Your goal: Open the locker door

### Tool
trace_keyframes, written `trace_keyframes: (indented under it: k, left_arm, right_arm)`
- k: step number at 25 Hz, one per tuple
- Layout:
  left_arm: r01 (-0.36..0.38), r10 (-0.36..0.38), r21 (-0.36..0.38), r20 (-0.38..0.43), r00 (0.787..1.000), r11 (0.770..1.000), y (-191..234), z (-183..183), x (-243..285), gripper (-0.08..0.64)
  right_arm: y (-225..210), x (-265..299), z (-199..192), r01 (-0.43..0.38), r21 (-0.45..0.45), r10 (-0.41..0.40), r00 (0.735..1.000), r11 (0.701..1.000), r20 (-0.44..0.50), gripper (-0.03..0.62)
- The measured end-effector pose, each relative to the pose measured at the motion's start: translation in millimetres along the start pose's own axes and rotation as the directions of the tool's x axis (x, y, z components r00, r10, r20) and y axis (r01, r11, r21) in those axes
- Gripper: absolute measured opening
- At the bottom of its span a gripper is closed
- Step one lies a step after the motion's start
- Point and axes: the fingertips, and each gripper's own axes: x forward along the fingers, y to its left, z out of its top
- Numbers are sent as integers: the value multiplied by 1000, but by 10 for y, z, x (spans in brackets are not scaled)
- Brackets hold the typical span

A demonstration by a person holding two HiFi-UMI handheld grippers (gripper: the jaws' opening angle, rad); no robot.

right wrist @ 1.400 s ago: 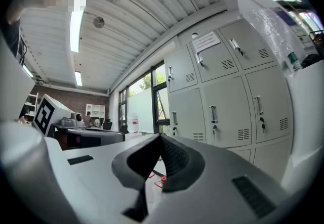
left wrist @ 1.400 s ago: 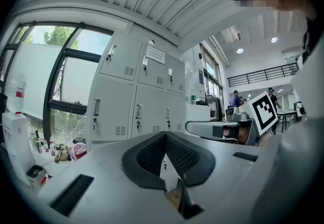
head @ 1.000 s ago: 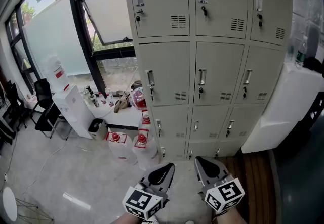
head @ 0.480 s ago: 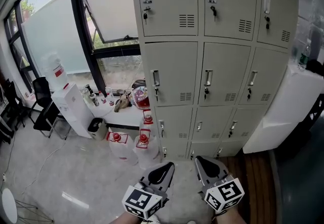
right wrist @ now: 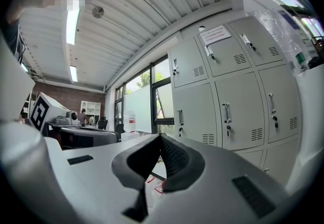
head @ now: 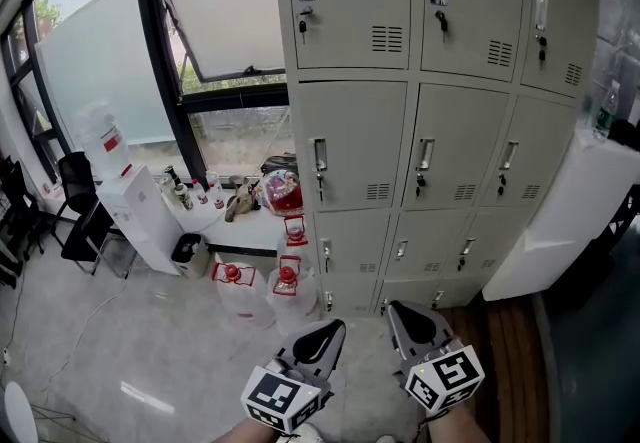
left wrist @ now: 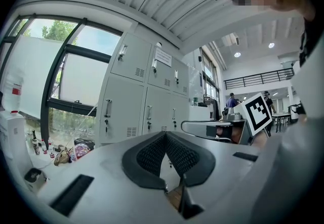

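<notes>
Grey lockers (head: 350, 141) stand with every door shut, red-capped jugs (head: 237, 293) beside them.

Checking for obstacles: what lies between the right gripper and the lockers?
Nothing: the head view shows the stretch from right gripper to lockers bare, only floor below.

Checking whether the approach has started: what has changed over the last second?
Only the view moved: the locker bank has slid right and down in the head view. Nothing was gripped or released. The left gripper and right gripper stay low in front, both shut and empty, clear of it; all its doors stay closed.
</notes>
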Motion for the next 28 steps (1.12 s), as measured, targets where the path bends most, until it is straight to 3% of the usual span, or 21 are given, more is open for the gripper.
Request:
trace_keyframes:
  k: [16, 23, 28]
  left_arm:
    - [98, -98, 17, -13, 995, 995, 597, -33, -203, 17]
    - [113, -114, -23, -11, 993, 993, 691, -58, -139, 17]
    - [130, -130, -4, -15, 991, 992, 696, -79, 45, 17]
  right_arm:
    - [251, 594, -31, 94, 4, -95, 995, 996, 13, 52]
    - [121, 683, -51, 134, -9, -134, 991, 991, 1, 52]
    - [-143, 761, -3, 156, -25, -156, 988, 987, 0, 52]
